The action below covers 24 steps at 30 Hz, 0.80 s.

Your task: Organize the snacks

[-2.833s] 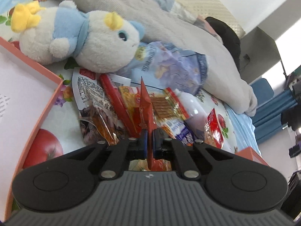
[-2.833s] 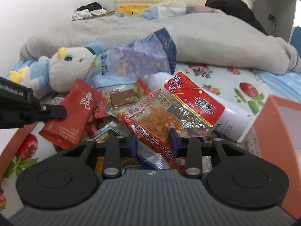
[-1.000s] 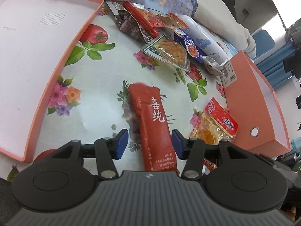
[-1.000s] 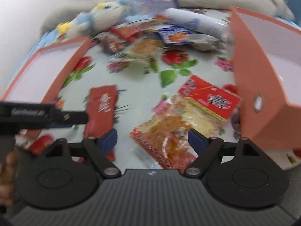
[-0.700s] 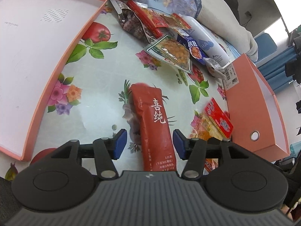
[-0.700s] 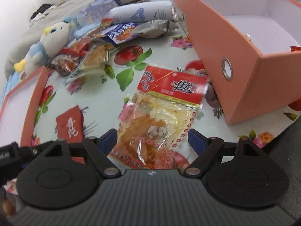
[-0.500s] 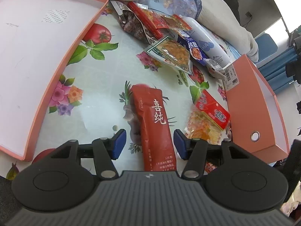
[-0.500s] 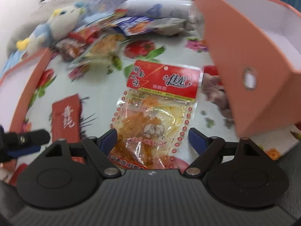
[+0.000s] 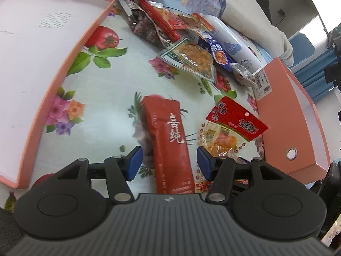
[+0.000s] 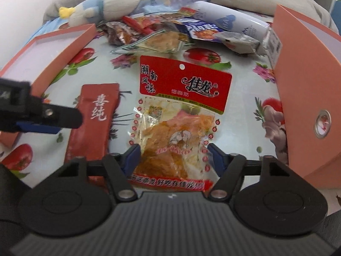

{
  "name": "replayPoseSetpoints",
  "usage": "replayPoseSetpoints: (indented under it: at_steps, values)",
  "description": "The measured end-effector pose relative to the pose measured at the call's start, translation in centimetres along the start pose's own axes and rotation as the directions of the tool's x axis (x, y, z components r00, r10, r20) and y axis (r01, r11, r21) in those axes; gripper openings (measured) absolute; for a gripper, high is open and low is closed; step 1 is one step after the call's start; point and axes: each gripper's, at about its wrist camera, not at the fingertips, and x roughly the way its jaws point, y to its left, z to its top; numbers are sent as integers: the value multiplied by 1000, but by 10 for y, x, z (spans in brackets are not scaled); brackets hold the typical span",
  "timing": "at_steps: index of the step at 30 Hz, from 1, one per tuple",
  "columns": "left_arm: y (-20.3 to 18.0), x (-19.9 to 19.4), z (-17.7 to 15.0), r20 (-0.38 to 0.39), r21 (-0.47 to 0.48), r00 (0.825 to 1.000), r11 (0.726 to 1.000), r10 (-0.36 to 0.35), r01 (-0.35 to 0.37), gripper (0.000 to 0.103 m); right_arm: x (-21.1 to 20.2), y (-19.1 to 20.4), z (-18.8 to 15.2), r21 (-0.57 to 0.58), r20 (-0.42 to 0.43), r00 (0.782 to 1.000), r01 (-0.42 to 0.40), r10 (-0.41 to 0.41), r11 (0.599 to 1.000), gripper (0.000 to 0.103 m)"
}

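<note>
My left gripper (image 9: 168, 163) sits low over the flowered tablecloth (image 9: 102, 98), jaws roughly half spread. The red sachet (image 9: 170, 140) with white characters lies flat on the cloth between them, long axis pointing away from me. There is clear cloth on either side between it and the blue pads (image 9: 134, 162), so nothing is gripped.

My right gripper (image 10: 173, 156) straddles the clear snack pack (image 10: 177, 125) with the red header card. Its jaws are closing. The pack lies between them; the pads (image 10: 133, 155) stand right at its side edges, and I cannot tell whether they press on it yet. The pack rests flat on the cloth, header end away from me.

Layout: sachet and snack pack lie side by side, near but apart, sachet on the left. In the right wrist view the left gripper's finger (image 10: 57, 115) crosses the near-left part of the sachet.

The orange box (image 10: 307, 98) with a metal eyelet in its front wall stands just right of the snack pack. The shallow orange lid (image 9: 53, 42), pale inside, lies to the left of the sachet.

The remaining snacks pile (image 9: 181, 38) lies at the far side of the cloth, with a white bottle (image 9: 232, 42) lying on its side at the pile's right and a plush toy (image 10: 106, 6) behind it, against a grey blanket (image 9: 245, 15).
</note>
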Motion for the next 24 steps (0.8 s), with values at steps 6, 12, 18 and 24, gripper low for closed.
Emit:
replayPoseSetpoints:
  at_steps: [6, 12, 18, 24]
  values:
    - [-8, 11, -1, -27, 33, 999, 999, 26, -25, 66, -6, -5, 1, 11, 2, 999, -53, 53, 999, 44]
    - [-22, 20, -4, -33, 129, 997, 990, 64, -59, 66, -12, -20, -3, 26, -2, 999, -50, 50, 998, 41]
    - [-38, 33, -7, 0, 250, 992, 961, 124, -120, 66, -14, -26, -7, 16, -3, 999, -48, 48, 999, 42]
    - [-62, 49, -17, 34, 414, 970, 880, 240, -233, 63, -15, -27, -8, 17, -3, 999, -51, 51, 999, 42]
